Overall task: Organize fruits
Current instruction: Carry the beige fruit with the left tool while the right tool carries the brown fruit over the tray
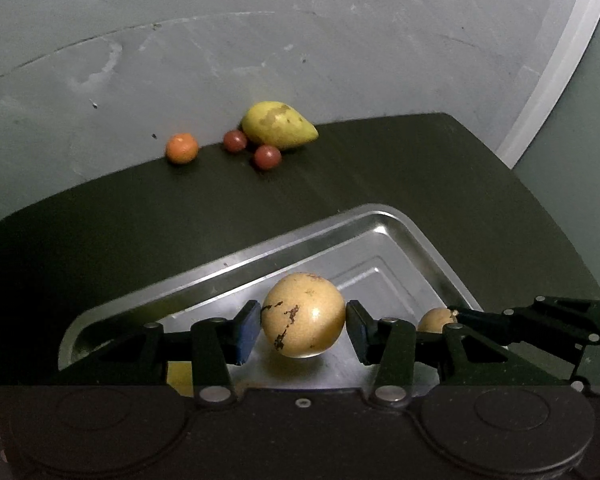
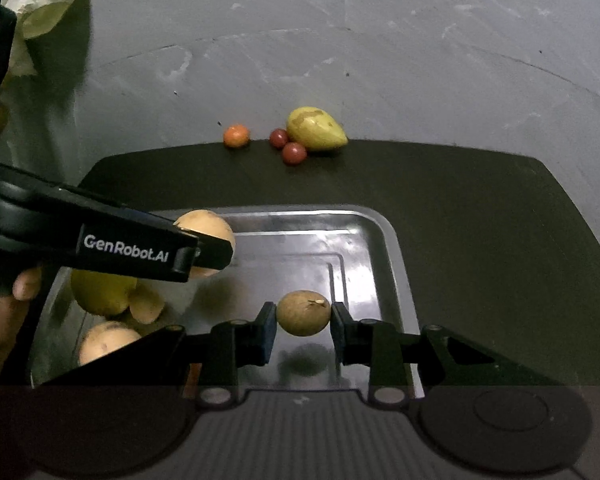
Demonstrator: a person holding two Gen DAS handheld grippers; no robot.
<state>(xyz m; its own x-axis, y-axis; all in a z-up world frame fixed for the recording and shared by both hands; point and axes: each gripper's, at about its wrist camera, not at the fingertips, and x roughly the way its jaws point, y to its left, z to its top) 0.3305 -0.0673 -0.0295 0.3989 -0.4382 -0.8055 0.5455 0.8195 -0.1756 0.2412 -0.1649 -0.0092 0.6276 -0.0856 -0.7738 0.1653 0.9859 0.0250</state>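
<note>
Holding a large round tan fruit [image 1: 304, 314] with dark blotches, the left tool [image 1: 303, 330] has both pads pressed against its sides, just above the metal tray [image 1: 228, 280]. A shadow lies on the tray floor under the fruit — it looks lifted, not resting.

Right tool [image 2: 303, 320] pinches a small brownish round fruit [image 2: 303, 313] the same way, over the middle of the tray, shadow beneath it too. In the left wrist view this small fruit shows just right of the left tool's right finger.

Tray sits on a dark bench [image 2: 480, 220], near its front. In the tray's left part, seen from the right wrist: a yellow-green fruit [image 2: 100, 292], a small tan piece [image 2: 146, 306] touching it, and another tan fruit [image 2: 104, 344] nearer the camera, partly hidden by the tool's arm.

At the far edge of the bench, against the grey wall [image 1: 260, 40] — an orange fruit [image 1: 182, 148] standing alone, then two small red fruits [image 1: 267, 156] just beside a yellow-green mango [image 1: 278, 125].

A person's fingers [image 2: 26, 284] show at the left edge of the right wrist view.
</note>
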